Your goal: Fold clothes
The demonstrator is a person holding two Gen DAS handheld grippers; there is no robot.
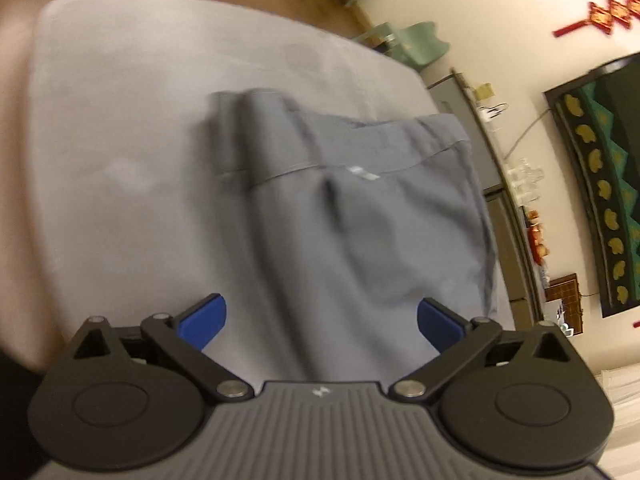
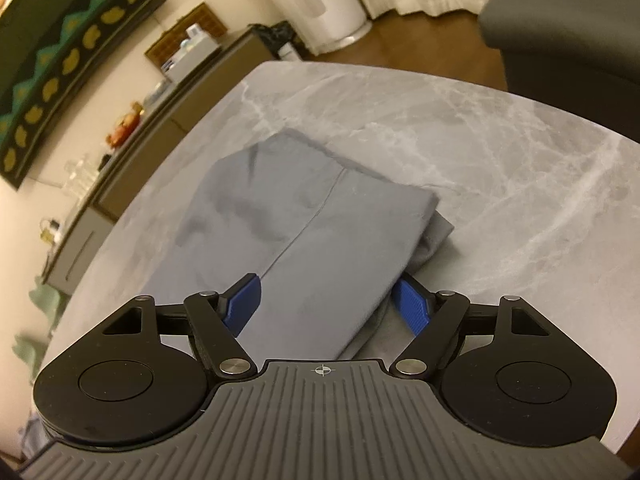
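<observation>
A grey-blue garment (image 1: 352,208) lies folded on the grey marble table (image 1: 120,120). In the left wrist view its waistband end with a small white label is at the far side. My left gripper (image 1: 322,322) is open above the garment's near end, with its blue pads (image 1: 204,322) spread wide and nothing between them. In the right wrist view the garment (image 2: 288,216) shows a folded top layer with a seam down the middle. My right gripper (image 2: 326,306) is open over its near edge, holding nothing.
The marble table (image 2: 500,168) stretches right of the garment. A dark sideboard (image 2: 132,160) with glasses and boxes stands along the wall beyond the table edge. Green chairs (image 1: 416,44) stand at the far end. A dark sofa (image 2: 568,20) is at the far right.
</observation>
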